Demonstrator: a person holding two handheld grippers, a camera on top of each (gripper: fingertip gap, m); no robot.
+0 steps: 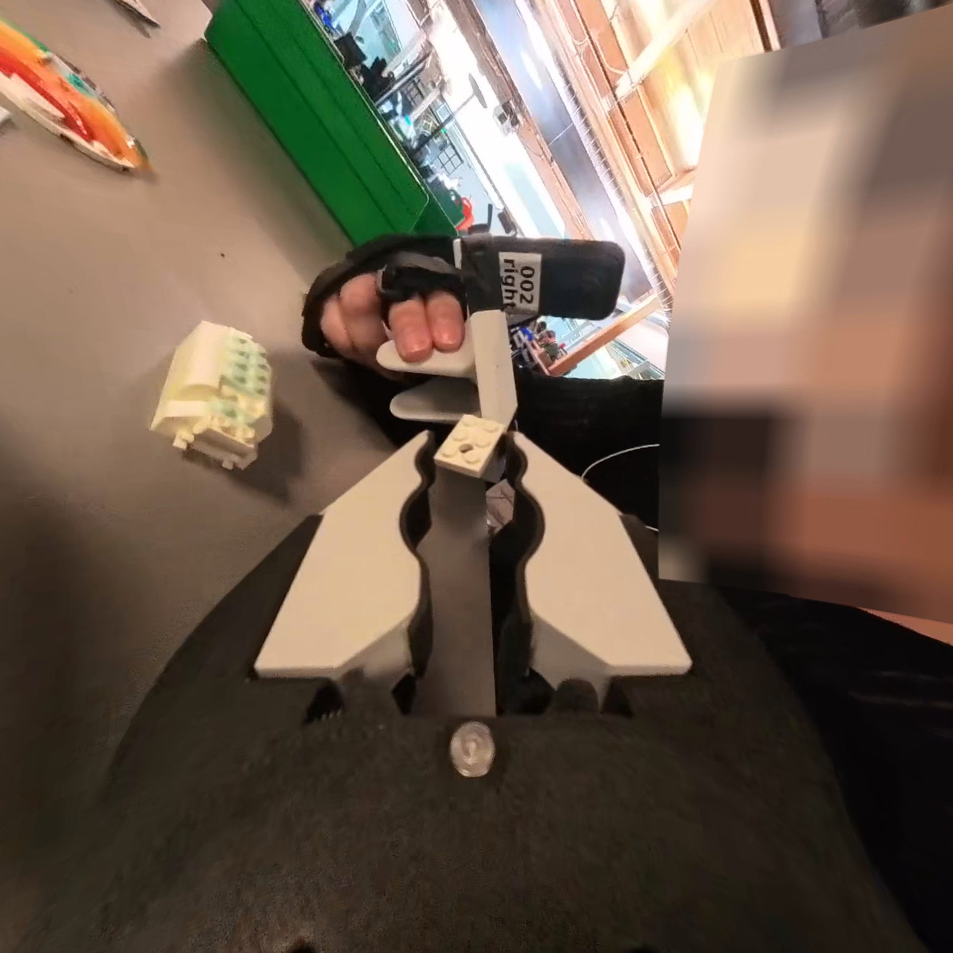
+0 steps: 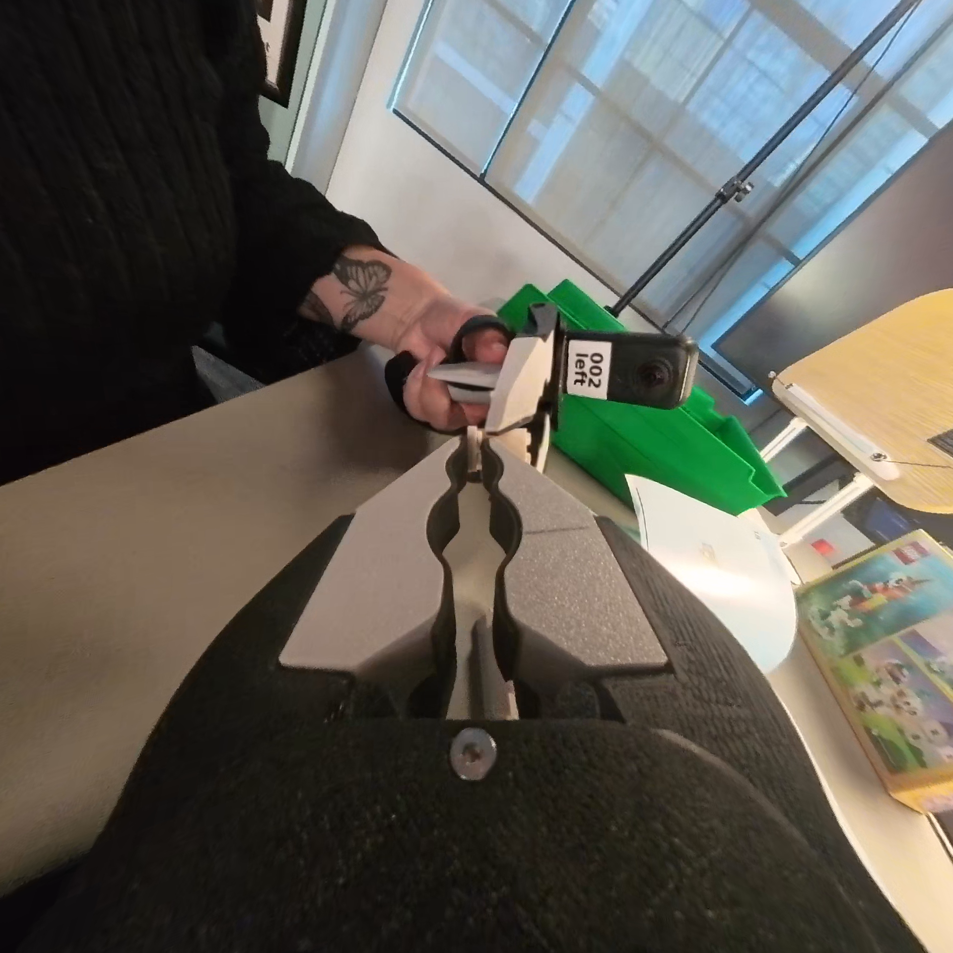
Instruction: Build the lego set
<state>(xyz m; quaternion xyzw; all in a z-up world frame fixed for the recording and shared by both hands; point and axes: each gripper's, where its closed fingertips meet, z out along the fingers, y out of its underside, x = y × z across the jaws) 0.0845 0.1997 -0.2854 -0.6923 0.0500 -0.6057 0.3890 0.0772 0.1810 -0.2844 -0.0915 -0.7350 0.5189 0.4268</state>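
A small white square plate (image 1: 466, 446) with studs is held in the air between both grippers. My left gripper (image 1: 470, 438) has its fingertips closed to the plate's width, one on each side of it. My right gripper (image 2: 474, 456) is nearly closed on the same plate (image 2: 473, 454), seen edge-on, pinching it across its thickness. One of its fingers (image 1: 497, 371) reaches down onto the plate in the left wrist view. A white and pale green part-built model (image 1: 211, 397) lies on the grey table (image 1: 129, 283), left of the grippers.
Green bins (image 1: 319, 113) stand at the table's far edge and also show in the right wrist view (image 2: 644, 428). A white booklet (image 2: 711, 567) and the set's box (image 2: 876, 644) lie to the right. A colourful printed sheet (image 1: 67, 103) lies far left. The person's dark-sleeved body is close by. My two grippers' fingertips are within a few centimetres of each other.
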